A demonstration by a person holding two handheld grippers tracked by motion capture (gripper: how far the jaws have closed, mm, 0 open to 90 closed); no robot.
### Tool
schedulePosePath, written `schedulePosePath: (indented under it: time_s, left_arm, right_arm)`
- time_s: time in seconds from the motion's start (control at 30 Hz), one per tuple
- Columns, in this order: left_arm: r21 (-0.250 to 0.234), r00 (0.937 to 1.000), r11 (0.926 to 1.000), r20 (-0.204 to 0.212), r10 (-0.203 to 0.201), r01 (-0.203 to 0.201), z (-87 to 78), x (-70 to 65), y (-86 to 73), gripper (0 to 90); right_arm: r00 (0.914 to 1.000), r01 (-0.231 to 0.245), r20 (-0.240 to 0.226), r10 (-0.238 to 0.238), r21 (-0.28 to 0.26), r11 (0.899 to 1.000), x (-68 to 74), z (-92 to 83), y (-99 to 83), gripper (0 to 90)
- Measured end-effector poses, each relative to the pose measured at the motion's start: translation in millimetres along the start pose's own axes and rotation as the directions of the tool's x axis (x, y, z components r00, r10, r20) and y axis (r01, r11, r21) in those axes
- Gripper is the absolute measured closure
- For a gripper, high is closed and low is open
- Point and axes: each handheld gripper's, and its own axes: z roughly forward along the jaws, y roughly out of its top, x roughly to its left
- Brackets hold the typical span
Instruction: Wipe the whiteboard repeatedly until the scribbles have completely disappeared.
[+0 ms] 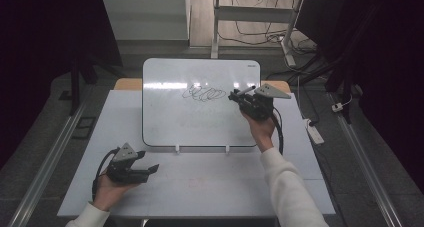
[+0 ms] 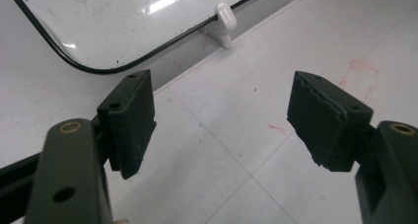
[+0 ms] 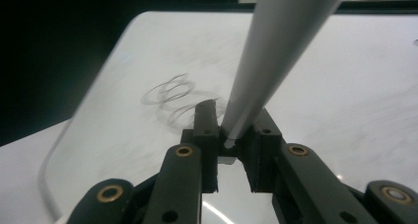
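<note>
Right tool (image 1: pixel 239 94): clamped on marker (image 3: pixel 276 61), over whiteboard (image 1: pixel 165 122) scribble (image 1: pixel 204 93).
Left tool (image 2: pixel 222 120): wide apart, holding nothing, above counter (image 1: pixel 210 182).

Grey floor (image 1: pixel 45 137), cables (image 1: pixel 260 37) beneath a white desk frame (image 1: pixel 250 12).

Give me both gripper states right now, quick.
Left gripper: open, nothing between its jaws, over the table.
Right gripper: shut on the marker, over the whiteboard.
</note>
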Motion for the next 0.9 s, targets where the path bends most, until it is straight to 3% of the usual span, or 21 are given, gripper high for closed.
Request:
schedulePosePath:
  time_s: [0.2, 0.37, 0.5, 0.53, 0.63, 0.67, 0.7, 0.8, 0.83, 0.87, 0.9]
  left_arm:
    - [0.001, 1.0000, 1.0000, 0.004, 0.001, -0.001, 0.8, 1.8, -1.0, 27.2]
    - [0.003, 1.0000, 1.0000, 0.006, 0.003, -0.003, 1.4, 2.1, -1.0, 27.2]
    - [0.006, 1.0000, 1.0000, 0.004, 0.004, -0.004, 2.3, 1.9, -0.9, 27.3]
    - [0.006, 1.0000, 1.0000, 0.003, 0.004, -0.004, 2.2, 1.8, -0.8, 27.2]
    - [0.007, 1.0000, 1.0000, 0.004, 0.005, -0.006, 2.0, 0.8, -0.9, 27.3]
    - [0.008, 1.0000, 0.9999, 0.003, 0.008, -0.008, 1.9, 0.4, -0.8, 27.3]
    - [0.008, 1.0000, 0.9999, 0.002, 0.010, -0.010, 1.8, -0.1, -0.7, 27.2]
    - [0.007, 0.9999, 0.9999, 0.005, 0.013, -0.013, 2.5, -0.1, -0.3, 27.3]
    - [0.009, 0.9999, 0.9999, 0.006, 0.013, -0.013, 3.0, 0.4, -0.3, 27.2]
    - [0.009, 0.9999, 0.9999, 0.006, 0.011, -0.011, 3.5, 1.1, -0.4, 27.2]
    - [0.010, 0.9999, 0.9999, 0.006, 0.009, -0.009, 3.7, 1.3, -0.5, 27.2]
  right_arm:
    - [0.9994, -0.018, 0.029, 0.017, 0.024, 1.000, -11.4, 19.1, 1.2, 77.6]
    - [0.9977, 0.016, 0.066, -0.018, 0.036, 0.999, -11.4, 30.5, -0.8, 77.7]
    - [1.0000, -0.007, 0.006, 0.007, 0.042, 0.999, -5.8, 38.3, -8.3, 77.8]
    - [0.9987, 0.039, -0.034, -0.037, 0.062, 0.997, 5.1, 43.4, -13.5, 77.8]
    - [0.9980, 0.059, -0.025, -0.057, 0.062, 0.996, 4.4, 43.9, -11.7, 77.8]
    - [0.9992, 0.040, -0.004, -0.040, 0.042, 0.998, -0.2, 42.5, -9.8, 77.8]
    - [0.9987, -0.003, 0.050, 0.003, 0.001, 1.000, -11.5, 37.5, -5.9, 77.9]
    - [0.9987, -0.018, 0.048, 0.018, -0.010, 1.000, -13.6, 36.8, -7.3, 77.8]
    - [0.9995, -0.006, 0.031, 0.006, 0.001, 1.000, -9.8, 37.8, -9.6, 77.9]
    - [0.9984, 0.052, -0.023, -0.052, 0.033, 0.998, 1.8, 41.5, -15.9, 77.8]
    - [0.9984, 0.052, -0.023, -0.052, 0.033, 0.998, 1.8, 41.5, -15.9, 77.8]
